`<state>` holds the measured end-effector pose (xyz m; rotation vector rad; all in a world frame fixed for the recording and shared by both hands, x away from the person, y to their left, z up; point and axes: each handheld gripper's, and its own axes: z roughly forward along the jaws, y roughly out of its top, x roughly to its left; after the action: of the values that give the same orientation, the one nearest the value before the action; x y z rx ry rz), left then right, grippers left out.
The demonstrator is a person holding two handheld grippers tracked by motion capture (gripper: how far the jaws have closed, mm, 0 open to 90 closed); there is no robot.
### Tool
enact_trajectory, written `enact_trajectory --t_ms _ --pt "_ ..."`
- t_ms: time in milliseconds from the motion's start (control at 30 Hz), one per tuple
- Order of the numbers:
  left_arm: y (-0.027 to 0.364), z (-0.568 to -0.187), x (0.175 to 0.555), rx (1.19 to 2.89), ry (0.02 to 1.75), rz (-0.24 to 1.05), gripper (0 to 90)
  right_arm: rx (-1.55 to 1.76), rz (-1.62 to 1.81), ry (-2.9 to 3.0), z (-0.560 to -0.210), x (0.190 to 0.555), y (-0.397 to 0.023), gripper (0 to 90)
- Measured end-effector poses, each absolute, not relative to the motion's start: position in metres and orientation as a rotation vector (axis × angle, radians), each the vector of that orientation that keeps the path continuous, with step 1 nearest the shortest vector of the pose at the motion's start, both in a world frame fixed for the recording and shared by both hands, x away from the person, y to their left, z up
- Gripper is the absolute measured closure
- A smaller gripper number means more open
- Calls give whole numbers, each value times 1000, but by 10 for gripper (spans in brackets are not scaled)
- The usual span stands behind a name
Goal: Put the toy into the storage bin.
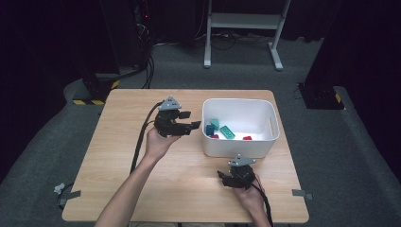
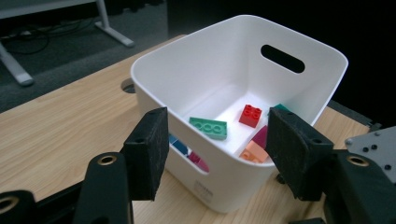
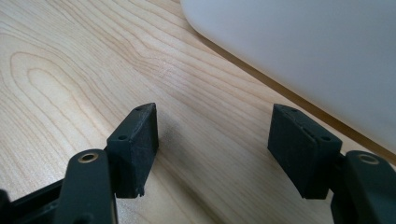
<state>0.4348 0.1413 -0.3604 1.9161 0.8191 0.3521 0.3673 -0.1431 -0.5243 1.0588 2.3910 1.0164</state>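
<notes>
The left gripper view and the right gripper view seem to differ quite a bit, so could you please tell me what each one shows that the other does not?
The left gripper view alone looks into the white bin, showing its handle slot, a green brick, a red brick and a peach brick.

The right gripper view alone shows the bin's plain outer wall from low and close.

Both share the wooden table and an open, empty tool: left tool, right tool.
</notes>
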Motion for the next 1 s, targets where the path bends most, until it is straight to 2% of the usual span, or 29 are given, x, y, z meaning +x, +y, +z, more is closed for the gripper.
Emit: enact_trajectory --t_ms 433,1000 --pt "178 -370 413 1859 893 386 390 1060 1017 2391 -524 367 -143 332" --pt "220 -411 373 1856 1010 438 381 1060 1018 2391 -524 367 -143 332"
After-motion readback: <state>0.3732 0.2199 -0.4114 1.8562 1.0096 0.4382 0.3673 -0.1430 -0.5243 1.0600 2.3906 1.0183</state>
